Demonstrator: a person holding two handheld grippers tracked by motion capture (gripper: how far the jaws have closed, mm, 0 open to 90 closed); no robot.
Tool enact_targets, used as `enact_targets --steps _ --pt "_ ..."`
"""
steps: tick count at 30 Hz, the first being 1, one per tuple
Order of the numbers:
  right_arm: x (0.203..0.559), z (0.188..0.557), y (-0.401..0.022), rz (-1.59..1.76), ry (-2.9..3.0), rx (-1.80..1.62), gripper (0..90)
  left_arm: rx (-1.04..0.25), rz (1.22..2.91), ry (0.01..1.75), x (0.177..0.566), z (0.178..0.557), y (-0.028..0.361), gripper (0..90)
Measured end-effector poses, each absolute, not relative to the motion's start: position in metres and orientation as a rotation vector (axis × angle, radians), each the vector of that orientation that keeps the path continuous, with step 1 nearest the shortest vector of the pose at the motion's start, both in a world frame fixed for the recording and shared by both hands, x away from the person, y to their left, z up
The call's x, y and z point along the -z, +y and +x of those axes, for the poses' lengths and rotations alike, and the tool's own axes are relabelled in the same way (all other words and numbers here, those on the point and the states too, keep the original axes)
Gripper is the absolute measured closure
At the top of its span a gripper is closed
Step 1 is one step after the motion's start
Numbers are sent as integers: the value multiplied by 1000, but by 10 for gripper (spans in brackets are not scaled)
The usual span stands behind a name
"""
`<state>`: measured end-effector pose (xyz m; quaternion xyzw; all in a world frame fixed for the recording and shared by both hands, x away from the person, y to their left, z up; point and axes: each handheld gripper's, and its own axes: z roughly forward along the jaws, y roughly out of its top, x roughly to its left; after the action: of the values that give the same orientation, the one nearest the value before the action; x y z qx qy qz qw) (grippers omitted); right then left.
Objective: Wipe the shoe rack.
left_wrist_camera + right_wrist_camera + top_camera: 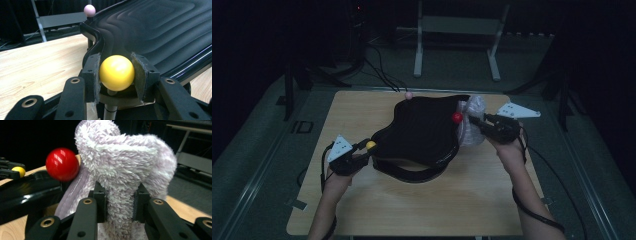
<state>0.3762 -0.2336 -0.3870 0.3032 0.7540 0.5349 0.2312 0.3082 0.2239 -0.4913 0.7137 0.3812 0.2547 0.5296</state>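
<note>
Fleecy cloth (125, 170) beside black tray (422, 132).

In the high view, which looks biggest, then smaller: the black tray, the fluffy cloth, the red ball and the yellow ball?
1. Black tray
2. Fluffy cloth
3. Red ball and yellow ball: they look about alike, so no ranking between them.
</note>
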Motion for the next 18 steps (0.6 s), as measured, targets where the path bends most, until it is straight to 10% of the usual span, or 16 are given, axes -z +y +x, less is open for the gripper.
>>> enact_targets --steps 18 --pt "396 388 -252 927 2068 -1378 709 -610 1710 899 492 309 224 590"
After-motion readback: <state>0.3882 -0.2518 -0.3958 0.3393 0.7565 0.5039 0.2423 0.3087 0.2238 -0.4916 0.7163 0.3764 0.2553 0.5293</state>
